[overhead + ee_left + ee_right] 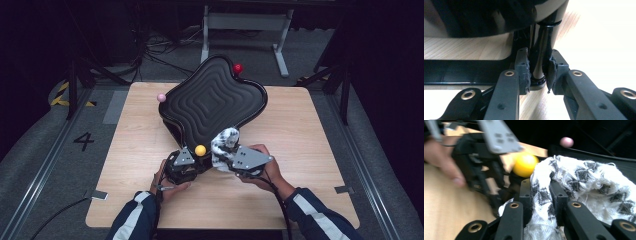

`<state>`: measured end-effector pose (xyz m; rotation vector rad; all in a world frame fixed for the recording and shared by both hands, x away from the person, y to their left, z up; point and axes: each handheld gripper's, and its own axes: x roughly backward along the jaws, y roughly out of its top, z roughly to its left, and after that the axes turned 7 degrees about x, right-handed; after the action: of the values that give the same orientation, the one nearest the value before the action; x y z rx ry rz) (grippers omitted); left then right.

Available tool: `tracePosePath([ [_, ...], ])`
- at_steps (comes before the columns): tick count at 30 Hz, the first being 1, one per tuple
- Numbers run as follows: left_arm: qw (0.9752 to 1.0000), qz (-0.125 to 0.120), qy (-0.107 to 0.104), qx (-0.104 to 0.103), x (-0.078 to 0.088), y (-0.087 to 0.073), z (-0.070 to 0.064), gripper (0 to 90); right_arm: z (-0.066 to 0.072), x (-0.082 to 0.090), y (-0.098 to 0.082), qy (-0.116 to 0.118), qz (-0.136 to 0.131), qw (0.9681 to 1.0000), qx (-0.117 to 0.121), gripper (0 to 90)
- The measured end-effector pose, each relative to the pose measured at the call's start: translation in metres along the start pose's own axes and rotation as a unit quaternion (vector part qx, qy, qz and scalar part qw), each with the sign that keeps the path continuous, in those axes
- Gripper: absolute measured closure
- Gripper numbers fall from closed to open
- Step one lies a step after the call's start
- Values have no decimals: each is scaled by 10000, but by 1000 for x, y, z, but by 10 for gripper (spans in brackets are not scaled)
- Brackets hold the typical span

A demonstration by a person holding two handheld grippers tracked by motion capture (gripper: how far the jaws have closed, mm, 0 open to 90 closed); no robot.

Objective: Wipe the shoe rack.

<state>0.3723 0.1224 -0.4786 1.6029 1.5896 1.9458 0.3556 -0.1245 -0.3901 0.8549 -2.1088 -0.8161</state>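
Black tray [212, 97], wavy four-lobed outline with concentric ridges on top, stands tilted on a dark stand over the wooden surface [310, 165]. Nothing lies loose in it apart from the cloth [223, 142] draped on its near edge. Ball knobs at the lobe tips, three seen: one red ball [238, 68] far side, one pink ball [161, 97] left, one yellow ball [200, 150] near corner.

Left hand-held gripper [538, 72]: clenched on a glossy black post [541, 50] under the tray, pads [525, 70] pressing both sides. In the high view it sits just below the yellow ball.

Right hand-held gripper [541, 195]: grasping the cloth, fabric bunched between the jaws. Cloth is white with a black woven pattern, frayed threads, one piece. It sits at the tray's near edge, just right of the yellow ball, and hangs down towards the surface.

Count: one tray, three balls, one cloth, two hand-held grippers.
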Motion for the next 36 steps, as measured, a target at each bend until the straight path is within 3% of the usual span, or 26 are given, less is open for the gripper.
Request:
tracePosePath([
  [1,10000,0,0,0,0,0,0,732,-10,7,-6,-211,57,9997,-65,760],
  [2,10000,-1,1,-1,0,0,0,732,-10,7,-6,-211,57,9997,-65,760],
  [8,10000,-10,6,-16,0,0,0,732,-45,31,-27,-879,201,9950,-420,760],
  [13,10000,-4,16,-24,0,0,0,732,-74,53,-40,-1332,128,9874,-848,760],
  [17,10000,10,1,27,0,0,0,732,-87,69,-43,-1661,97,9813,-970,760],
  [23,10000,-1,1,-11,0,0,1,730,-92,81,-45,-1800,-7,9781,-1048,760],
  [28,10000,7,37,-59,0,0,-1,688,-89,86,-44,-1726,-43,9799,-996,760],
  [33,9995,28,294,-129,1,-1,-3,575,-84,90,-44,-1615,-77,9822,-952,760],
  [36,9982,64,591,-112,4,-3,-4,493,-81,93,-46,-1524,-118,9835,-969,760],
])
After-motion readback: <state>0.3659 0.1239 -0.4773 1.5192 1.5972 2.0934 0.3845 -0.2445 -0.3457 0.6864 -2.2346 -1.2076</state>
